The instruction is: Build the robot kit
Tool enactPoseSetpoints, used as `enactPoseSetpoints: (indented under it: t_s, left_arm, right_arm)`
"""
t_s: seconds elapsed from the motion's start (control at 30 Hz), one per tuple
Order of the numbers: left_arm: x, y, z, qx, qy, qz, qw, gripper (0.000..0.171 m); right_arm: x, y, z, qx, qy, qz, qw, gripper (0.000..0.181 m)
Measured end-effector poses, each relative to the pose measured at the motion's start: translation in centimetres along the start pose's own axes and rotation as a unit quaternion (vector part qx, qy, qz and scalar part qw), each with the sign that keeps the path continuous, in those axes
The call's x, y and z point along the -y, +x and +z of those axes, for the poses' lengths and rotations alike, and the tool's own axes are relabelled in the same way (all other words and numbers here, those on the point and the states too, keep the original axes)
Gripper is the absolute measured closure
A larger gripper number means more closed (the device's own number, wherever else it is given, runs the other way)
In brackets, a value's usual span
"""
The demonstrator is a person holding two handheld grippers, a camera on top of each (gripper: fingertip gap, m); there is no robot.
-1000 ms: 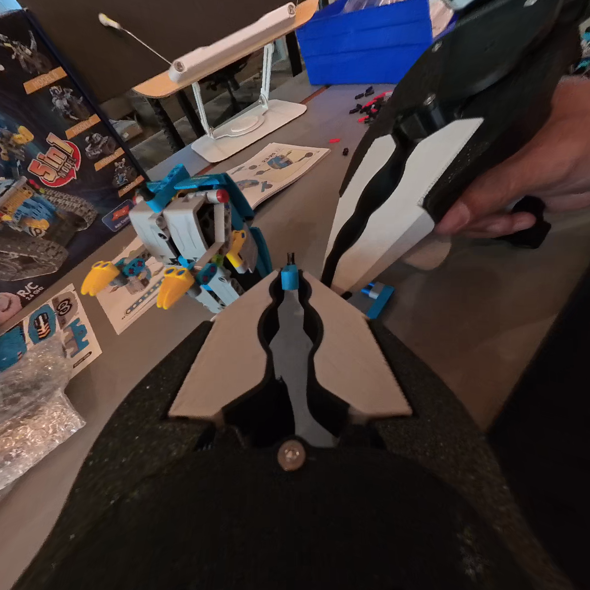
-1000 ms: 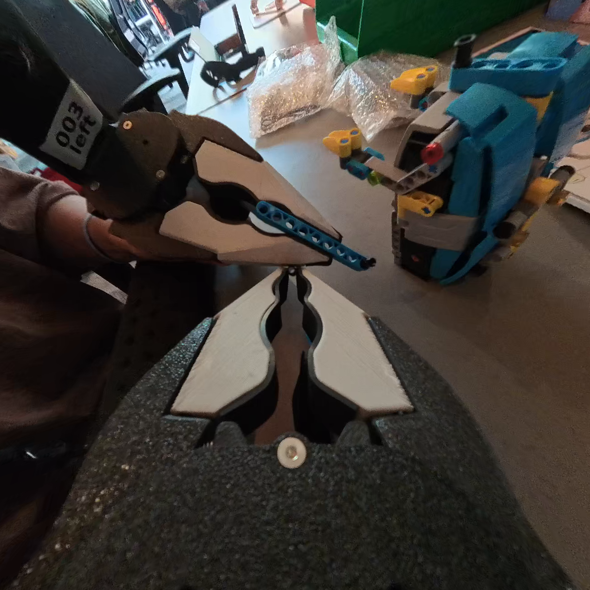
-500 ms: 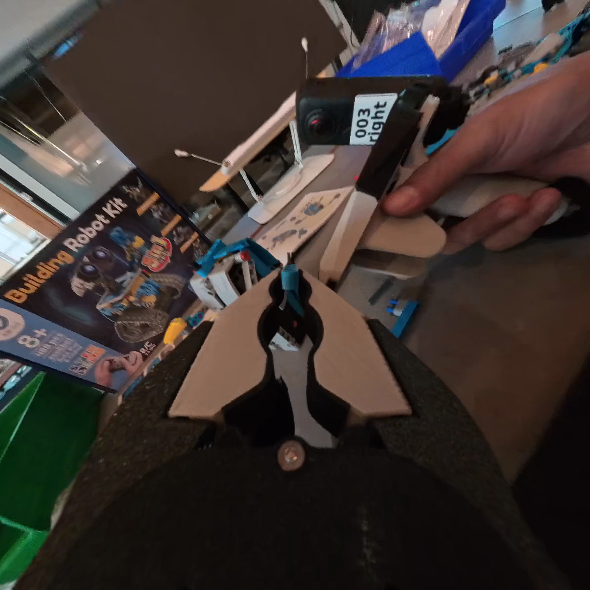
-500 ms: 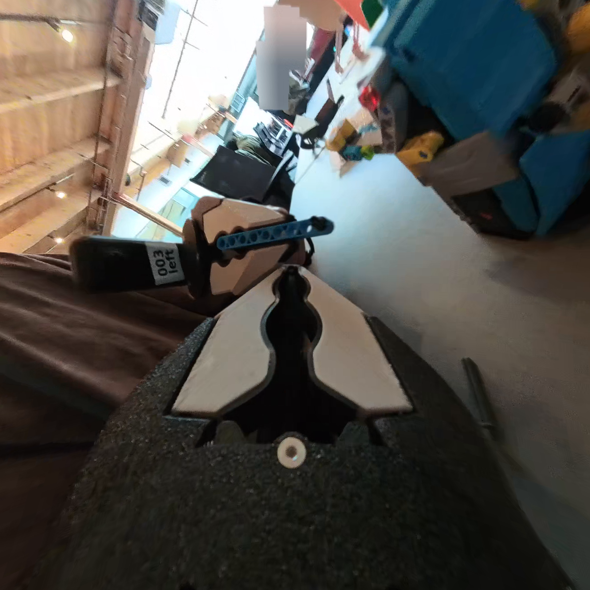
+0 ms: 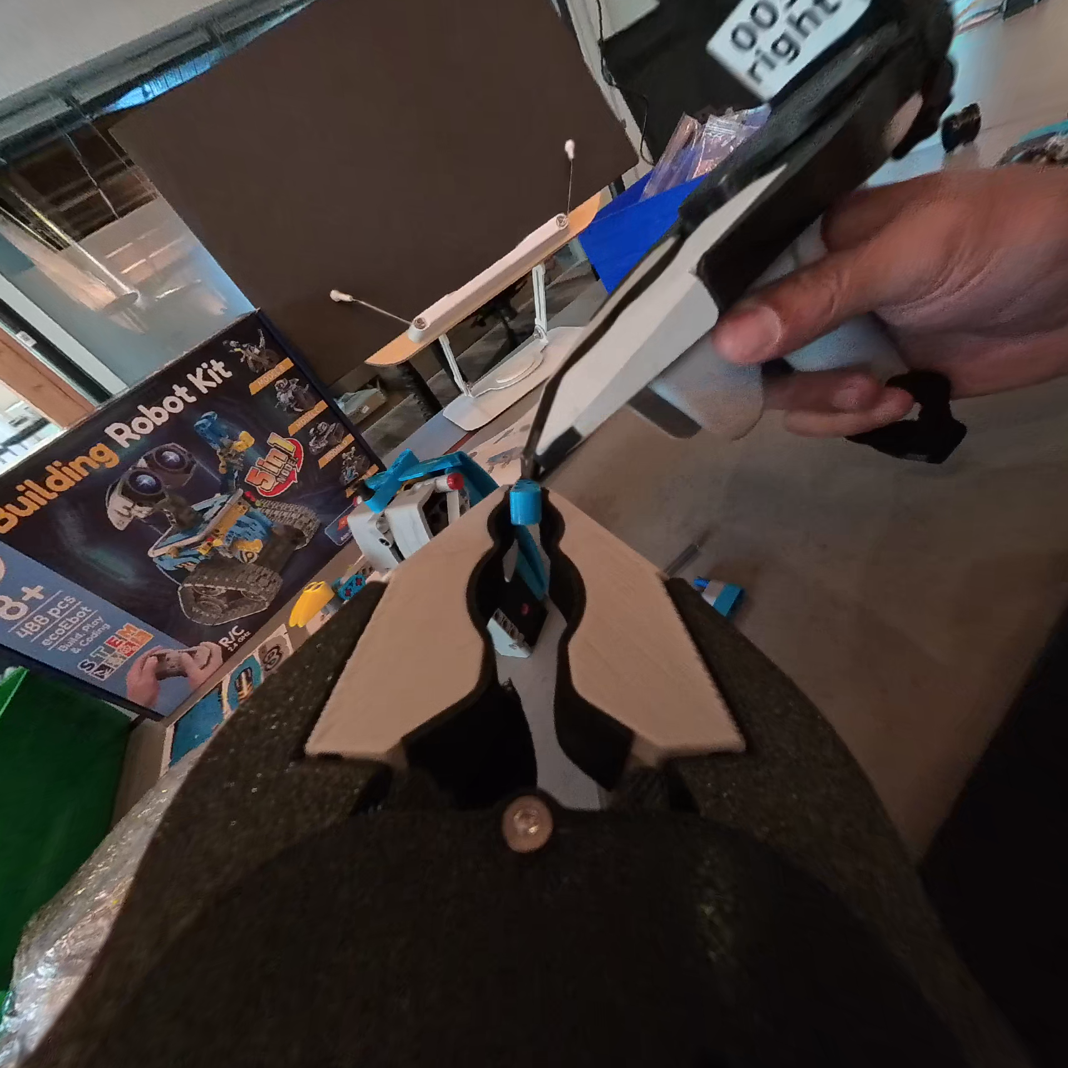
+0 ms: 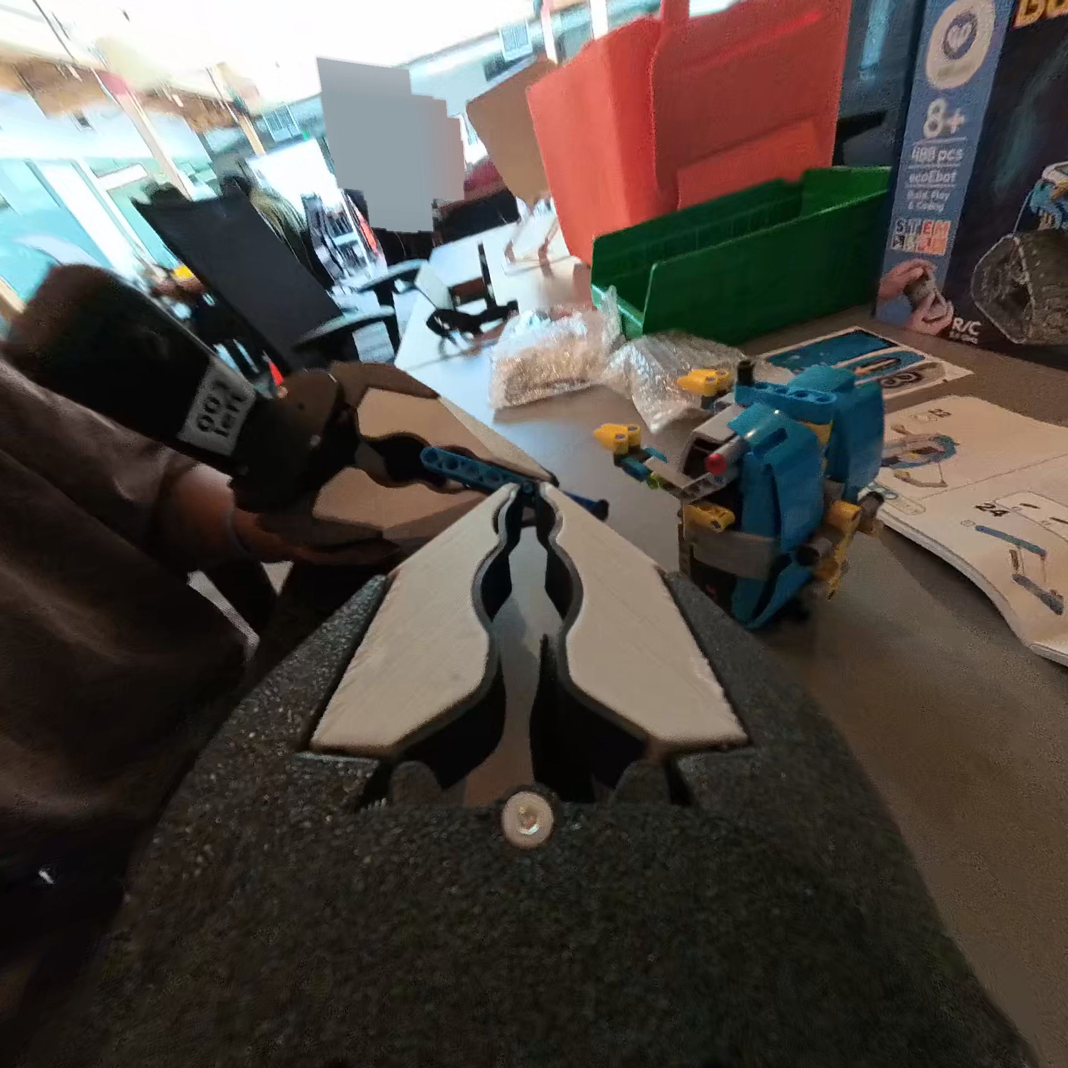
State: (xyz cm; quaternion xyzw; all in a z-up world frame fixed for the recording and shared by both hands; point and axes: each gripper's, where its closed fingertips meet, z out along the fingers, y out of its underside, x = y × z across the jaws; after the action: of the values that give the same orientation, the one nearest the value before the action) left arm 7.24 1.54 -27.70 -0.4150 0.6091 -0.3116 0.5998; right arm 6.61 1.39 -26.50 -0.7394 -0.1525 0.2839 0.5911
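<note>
green plastic bin (image 6: 745, 271) at table's far side | red paper bag (image 6: 682, 133) behind it | two crinkled clear plastic bags (image 6: 549, 358) beside bin | open instruction booklet (image 6: 982, 491) right | dark-blue printed kit box (image 5: 167, 508) upright | white desk lamp (image 5: 491, 323) beyond

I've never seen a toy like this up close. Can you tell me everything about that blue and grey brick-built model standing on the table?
The brick-built model stands upright on the grey table, apart from both grippers. It looks like snap-together plastic: curved blue panels over a grey and white core, yellow connectors at its sides, a red-tipped pin near the top and a thin arm with a yellow claw reaching out. An open instruction booklet lies beside it, with bubble wrap behind it. In the left wrist view only its top shows.
</note>
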Motion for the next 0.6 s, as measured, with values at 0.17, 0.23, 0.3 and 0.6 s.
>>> enactPoseSetpoints:
  t_s: [0.17, 0.23, 0.3, 0.6]
  left_arm:
    - [0.2, 0.1, -0.1, 0.006, 0.003, 0.02, 1.0, 0.165]
    - [0.1, 0.2, -0.1, 0.003, 0.001, 0.021, 1.0, 0.165]
    - [0.1, 0.3, -0.1, 0.0, 0.001, 0.02, 1.0, 0.166]
    - [-0.5, 2.1, 0.1, -0.042, -0.013, 0.053, 0.998, 0.167]
  right_arm:
    - [-0.1, 0.1, 0.1, -0.013, -0.004, -0.017, 1.0, 0.177]
    - [-0.3, 0.0, 0.1, -0.009, -0.014, -0.018, 1.0, 0.177]
    - [-0.5, 0.0, 0.1, -0.004, -0.018, -0.017, 1.0, 0.177]
    - [-2.4, -0.4, -0.6, 0.012, -0.094, -0.068, 0.993, 0.177]
